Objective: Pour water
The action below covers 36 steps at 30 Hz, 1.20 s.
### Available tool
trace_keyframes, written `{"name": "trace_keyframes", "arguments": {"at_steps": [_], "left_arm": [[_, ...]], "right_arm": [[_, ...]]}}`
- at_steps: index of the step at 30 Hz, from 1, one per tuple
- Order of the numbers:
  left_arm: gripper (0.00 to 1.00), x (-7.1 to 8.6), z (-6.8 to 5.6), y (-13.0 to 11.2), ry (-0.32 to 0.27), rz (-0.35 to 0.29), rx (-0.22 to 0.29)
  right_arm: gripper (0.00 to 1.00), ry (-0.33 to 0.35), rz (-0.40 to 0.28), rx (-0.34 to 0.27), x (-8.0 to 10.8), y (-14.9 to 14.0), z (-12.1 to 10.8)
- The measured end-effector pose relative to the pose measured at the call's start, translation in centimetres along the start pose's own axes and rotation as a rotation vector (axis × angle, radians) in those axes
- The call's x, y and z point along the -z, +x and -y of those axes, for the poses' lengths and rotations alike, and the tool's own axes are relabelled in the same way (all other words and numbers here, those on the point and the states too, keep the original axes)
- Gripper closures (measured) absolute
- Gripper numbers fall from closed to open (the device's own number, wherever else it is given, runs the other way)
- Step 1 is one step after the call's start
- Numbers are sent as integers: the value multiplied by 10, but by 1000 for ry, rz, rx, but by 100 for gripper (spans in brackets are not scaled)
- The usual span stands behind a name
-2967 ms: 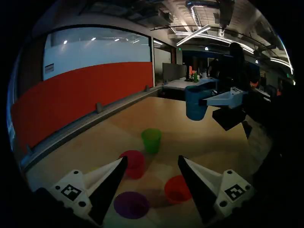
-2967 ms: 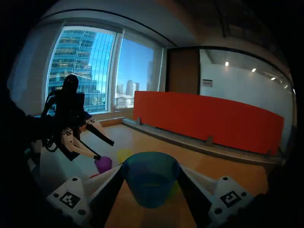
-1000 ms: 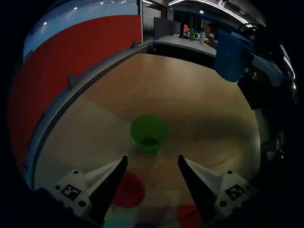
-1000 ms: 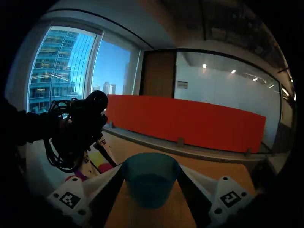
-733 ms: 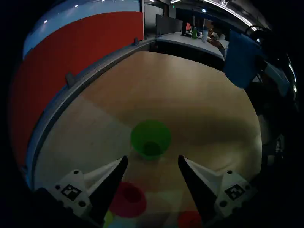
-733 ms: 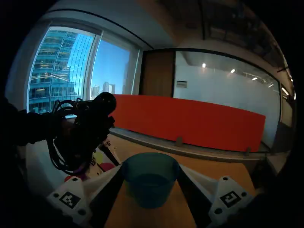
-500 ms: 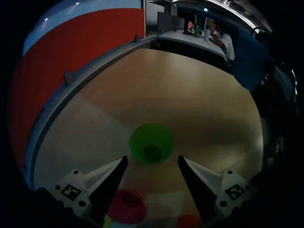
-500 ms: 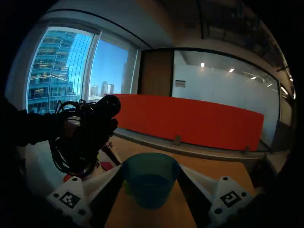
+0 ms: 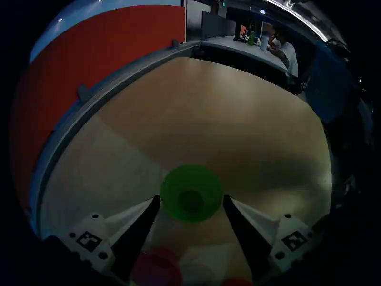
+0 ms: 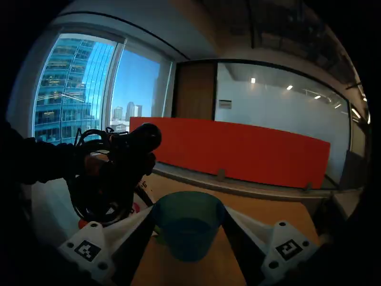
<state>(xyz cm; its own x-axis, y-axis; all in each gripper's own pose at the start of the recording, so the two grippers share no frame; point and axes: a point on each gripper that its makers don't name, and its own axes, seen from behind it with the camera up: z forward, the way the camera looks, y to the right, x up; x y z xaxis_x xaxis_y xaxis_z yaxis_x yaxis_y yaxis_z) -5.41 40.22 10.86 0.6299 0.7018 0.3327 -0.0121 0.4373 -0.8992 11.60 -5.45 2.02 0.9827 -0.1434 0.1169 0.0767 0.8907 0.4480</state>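
We see the pale wooden bench [image 9: 214, 109] spread beneath our left tongs [image 9: 190, 199], whose fingers stand wide apart, gripping nothing. Our right tongs [image 10: 188, 210] are clamped on a translucent blue cup [image 10: 188, 233], which is upright with what looks like water low inside. An open-mouthed green cup [image 9: 191, 193] stands on the bench between the left fingertips. A red cup [image 9: 157, 269] sits nearer.

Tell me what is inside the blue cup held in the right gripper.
The blue cup holds water, whose level shows through the translucent wall, well below the rim. The bottom under the water is too dim to make out.
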Motion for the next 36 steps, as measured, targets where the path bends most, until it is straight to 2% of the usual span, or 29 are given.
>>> {"name": "trace_keyframes", "arguments": {"at_steps": [8,14,23,30,36], "left_arm": [[2,-7,1,6,14,-10,9],[9,-11,2,5,26,-11,8],[10,-8,-3,7,11,-18,20],[10,9,1,19,14,-65,23],[10,36,1,37,3,-164,45]], "right_arm": [[8,-1,-1,-1,1,0,-2],[8,0,-3,-4,3,1,-1],[8,-2,-5,-3,4,1,-2],[8,-1,-9,-7,6,3,-2],[8,-1,-16,-1,6,7,1]]}}
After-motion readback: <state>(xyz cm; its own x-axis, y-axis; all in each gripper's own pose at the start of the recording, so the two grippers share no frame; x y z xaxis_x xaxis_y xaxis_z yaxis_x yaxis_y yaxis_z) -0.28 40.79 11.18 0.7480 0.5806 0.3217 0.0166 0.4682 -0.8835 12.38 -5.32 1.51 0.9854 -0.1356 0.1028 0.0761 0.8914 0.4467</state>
